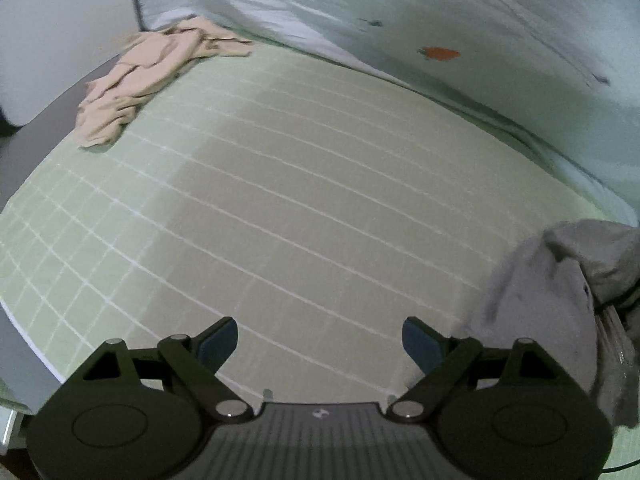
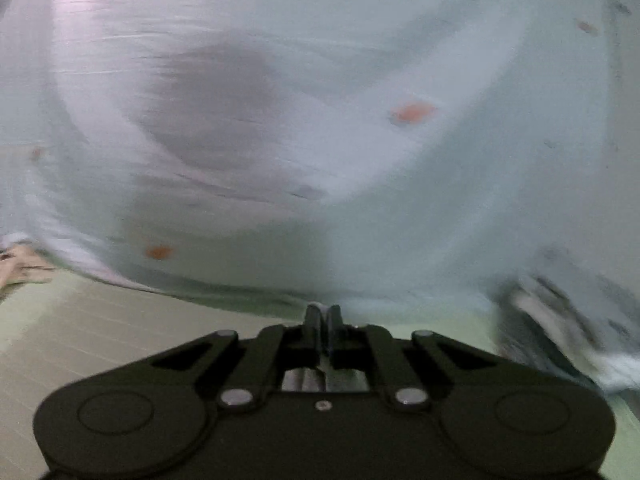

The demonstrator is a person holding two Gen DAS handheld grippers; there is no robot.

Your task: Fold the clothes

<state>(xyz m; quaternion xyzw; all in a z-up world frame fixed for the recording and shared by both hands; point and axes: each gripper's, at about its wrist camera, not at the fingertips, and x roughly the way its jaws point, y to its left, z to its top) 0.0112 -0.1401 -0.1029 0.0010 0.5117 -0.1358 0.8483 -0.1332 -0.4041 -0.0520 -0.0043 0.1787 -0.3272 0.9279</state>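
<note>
A pale mint garment [image 2: 320, 120] with small orange marks hangs lifted and fills the right wrist view, blurred. My right gripper [image 2: 322, 320] is shut on its lower edge, a fold of the cloth pinched between the fingers. The same garment [image 1: 440, 12] stretches across the top of the left wrist view, above the far edge of the green grid mat [image 1: 280, 200]. My left gripper [image 1: 320, 340] stands open above the mat, nothing between its blue pads. A crumpled beige garment [image 1: 160, 76] lies at the mat's far left corner.
A grey garment [image 1: 560, 300] is heaped at the mat's right side, close to my left gripper's right finger. A dark, striped, blurred piece of cloth [image 2: 552, 320] shows at the right in the right wrist view. The beige garment [image 2: 20, 272] peeks in at that view's left edge.
</note>
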